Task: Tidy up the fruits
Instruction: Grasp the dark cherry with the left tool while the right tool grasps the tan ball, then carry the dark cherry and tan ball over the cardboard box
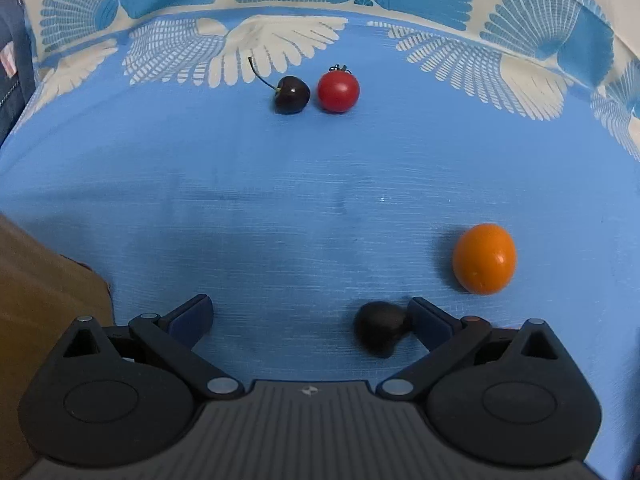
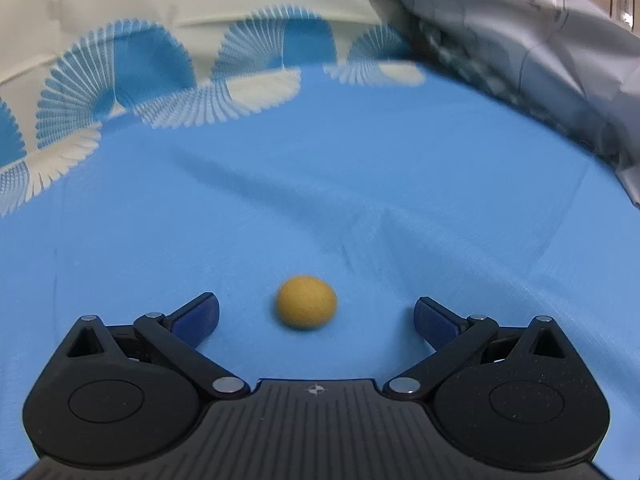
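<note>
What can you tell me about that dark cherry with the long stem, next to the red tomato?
The dark cherry is almost black and glossy, with a small highlight. Its thin curved stem rises up and to the left. It lies on the blue cloth, close beside the red tomato; whether they touch is unclear. No gripper is near it.

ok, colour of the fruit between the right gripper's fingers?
Yellow fruit, slightly blurred; right wrist view shows it best.
</note>
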A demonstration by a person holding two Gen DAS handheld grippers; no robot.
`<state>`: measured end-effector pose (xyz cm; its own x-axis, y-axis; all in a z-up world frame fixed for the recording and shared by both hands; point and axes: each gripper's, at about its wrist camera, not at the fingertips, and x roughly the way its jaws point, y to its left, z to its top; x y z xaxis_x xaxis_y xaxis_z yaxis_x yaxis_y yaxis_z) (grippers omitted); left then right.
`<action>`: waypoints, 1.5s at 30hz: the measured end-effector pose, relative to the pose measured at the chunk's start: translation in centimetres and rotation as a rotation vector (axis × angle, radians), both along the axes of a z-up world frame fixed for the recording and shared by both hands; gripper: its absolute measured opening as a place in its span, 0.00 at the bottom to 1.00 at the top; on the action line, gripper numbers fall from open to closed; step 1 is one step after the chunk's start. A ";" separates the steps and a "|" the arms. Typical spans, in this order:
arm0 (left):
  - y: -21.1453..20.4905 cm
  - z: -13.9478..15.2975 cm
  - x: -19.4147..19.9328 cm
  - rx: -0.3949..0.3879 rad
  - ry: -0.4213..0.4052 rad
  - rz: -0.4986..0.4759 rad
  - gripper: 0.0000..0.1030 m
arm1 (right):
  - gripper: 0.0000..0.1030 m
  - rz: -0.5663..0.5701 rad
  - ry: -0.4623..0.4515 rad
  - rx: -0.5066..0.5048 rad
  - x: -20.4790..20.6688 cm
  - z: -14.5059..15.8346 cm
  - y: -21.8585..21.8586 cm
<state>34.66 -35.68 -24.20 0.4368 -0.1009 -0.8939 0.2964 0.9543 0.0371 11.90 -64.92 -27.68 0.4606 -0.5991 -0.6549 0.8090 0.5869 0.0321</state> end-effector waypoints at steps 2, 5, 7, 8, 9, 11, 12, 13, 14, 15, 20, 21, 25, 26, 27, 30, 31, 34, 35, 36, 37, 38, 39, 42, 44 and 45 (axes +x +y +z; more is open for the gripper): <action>-0.3 0.2 -0.1 0.017 -0.005 -0.004 1.00 | 0.99 -0.006 0.010 -0.001 0.0 0.2 0.1; -1.0 1.3 -1.3 -0.005 -0.031 -0.067 0.67 | 0.65 0.001 -0.004 -0.018 -0.5 0.7 0.8; -2.0 2.2 -2.2 -0.005 -0.060 -0.134 0.29 | 0.29 0.043 0.010 -0.035 -0.5 1.1 1.4; -2.4 2.5 -2.5 0.001 -0.062 -0.150 0.29 | 0.30 0.039 0.015 -0.026 -0.6 1.3 1.4; -2.6 2.8 -2.8 -0.002 -0.065 -0.157 0.29 | 0.30 0.030 0.007 -0.004 -0.7 1.6 1.3; -2.8 3.8 -3.5 -0.041 -0.065 -0.184 0.29 | 0.30 0.027 -0.012 0.014 -1.1 2.3 1.3; -2.9 4.1 -3.8 -0.050 -0.069 -0.192 0.29 | 0.30 0.029 -0.021 0.004 -1.3 2.8 1.6; -2.9 4.7 -4.2 -0.059 -0.074 -0.201 0.29 | 0.30 0.036 -0.030 -0.003 -1.5 3.3 1.8; -2.8 5.3 -4.6 -0.071 -0.078 -0.209 0.29 | 0.30 0.045 -0.042 -0.007 -1.8 4.0 2.2; -2.7 5.8 -4.9 -0.082 -0.080 -0.213 0.29 | 0.30 0.052 -0.052 -0.010 -2.1 4.6 2.4; -1.4 9.0 -7.1 -0.138 -0.084 -0.229 0.29 | 0.30 0.087 -0.112 0.007 -3.9 7.8 4.5; -1.0 9.8 -7.7 -0.147 -0.086 -0.232 0.29 | 0.30 0.097 -0.124 0.012 -4.4 8.4 5.0; 0.8 13.0 -10.0 -0.181 -0.104 -0.251 0.29 | 0.30 0.147 -0.161 0.021 -6.0 11.1 8.1; 1.3 14.0 -10.8 -0.187 -0.112 -0.260 0.29 | 0.30 0.168 -0.172 0.021 -6.5 11.9 9.1; 1.8 14.7 -11.4 -0.190 -0.116 -0.264 0.29 | 0.30 0.189 -0.180 0.019 -6.9 12.7 10.1; 3.9 17.0 -13.8 -0.196 -0.118 -0.274 0.29 | 0.30 0.262 -0.195 0.011 -8.4 15.1 13.5; 4.9 17.8 -14.8 -0.195 -0.118 -0.275 0.29 | 0.30 0.290 -0.200 0.009 -9.0 15.9 14.7; 7.8 19.8 -17.5 -0.184 -0.128 -0.276 0.29 | 0.30 0.381 -0.216 0.017 -10.7 18.0 18.6; 9.0 20.5 -18.5 -0.181 -0.134 -0.277 0.29 | 0.30 0.409 -0.221 0.022 -11.3 18.6 19.8; 10.1 21.0 -19.2 -0.178 -0.140 -0.276 0.29 | 0.30 0.443 -0.225 0.029 -11.9 19.3 21.3; 11.4 21.7 -20.2 -0.173 -0.148 -0.277 0.29 | 0.30 0.476 -0.231 0.035 -12.4 19.9 22.7; 12.6 22.3 -21.1 -0.168 -0.158 -0.276 0.29 | 0.30 0.505 -0.237 0.043 -12.8 20.5 24.0; 13.9 22.7 -21.9 -0.164 -0.164 -0.274 0.29 | 0.30 0.542 -0.244 0.055 -13.3 21.1 25.6; 17.9 23.7 -24.2 -0.152 -0.176 -0.259 0.29 | 0.30 0.627 -0.252 0.074 -14.4 22.6 29.7; 20.8 24.1 -25.7 -0.149 -0.174 -0.235 0.29 | 0.30 0.685 -0.250 0.092 -15.2 23.4 32.6; 22.1 24.1 -26.2 -0.148 -0.171 -0.224 0.29 | 0.30 0.708 -0.249 0.100 -15.5 23.7 33.7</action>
